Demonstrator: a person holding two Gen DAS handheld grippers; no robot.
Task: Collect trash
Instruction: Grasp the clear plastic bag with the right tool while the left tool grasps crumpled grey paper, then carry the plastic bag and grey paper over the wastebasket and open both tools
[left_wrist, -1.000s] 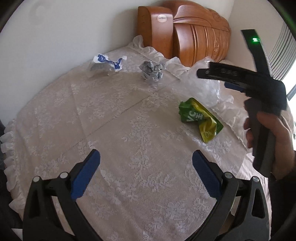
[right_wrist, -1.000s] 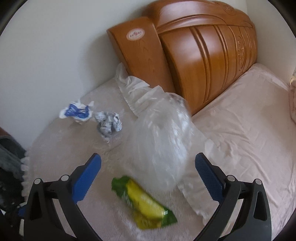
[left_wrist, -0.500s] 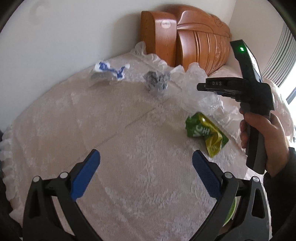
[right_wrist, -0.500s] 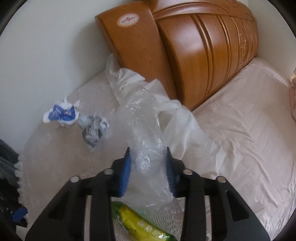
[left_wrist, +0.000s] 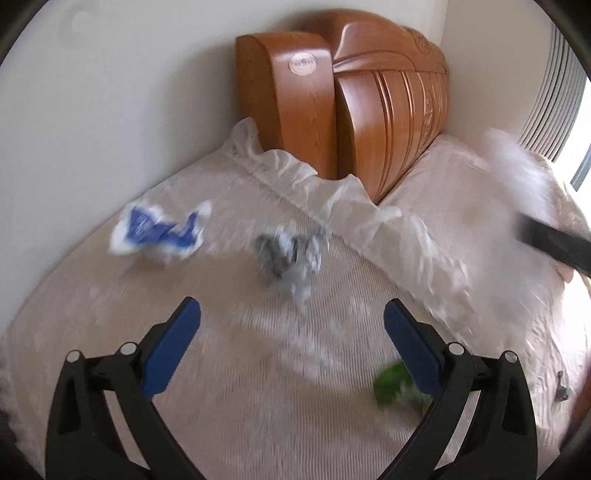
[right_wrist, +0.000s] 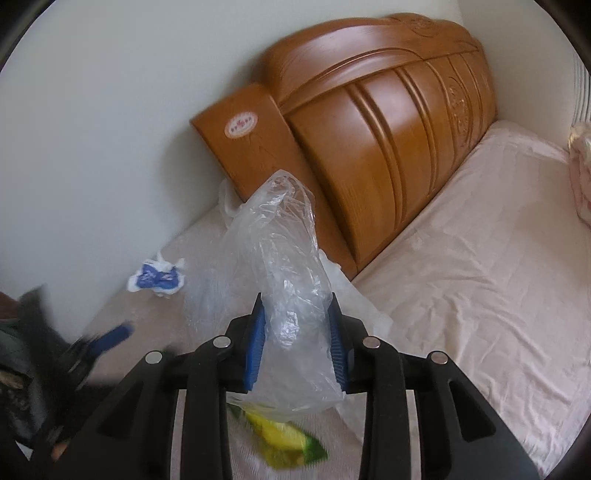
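Note:
A clear plastic bag (right_wrist: 288, 280) stands up between the blue pads of my right gripper (right_wrist: 297, 306), which is shut on it. Below it lies a green and yellow wrapper (right_wrist: 280, 439) on the lace cloth. My left gripper (left_wrist: 291, 308) is open and holds nothing; just beyond its fingertips is a crumpled grey wad (left_wrist: 291, 254). A blue and white wrapper (left_wrist: 159, 232) lies further left near the wall. The green wrapper (left_wrist: 391, 384) shows blurred beside my left gripper's right finger. The left wrist view is motion-blurred.
The lace-covered table (left_wrist: 240, 387) has a frilled far edge against a wooden headboard (left_wrist: 388, 110) and its side panel (left_wrist: 295, 99). A bed with a pink sheet (right_wrist: 480, 258) lies to the right. A white wall closes the left side.
My right gripper shut on the clear bag and lifted it off the table. My left gripper travelled forward across the table, so the grey wad and blue wrapper now sit much closer.

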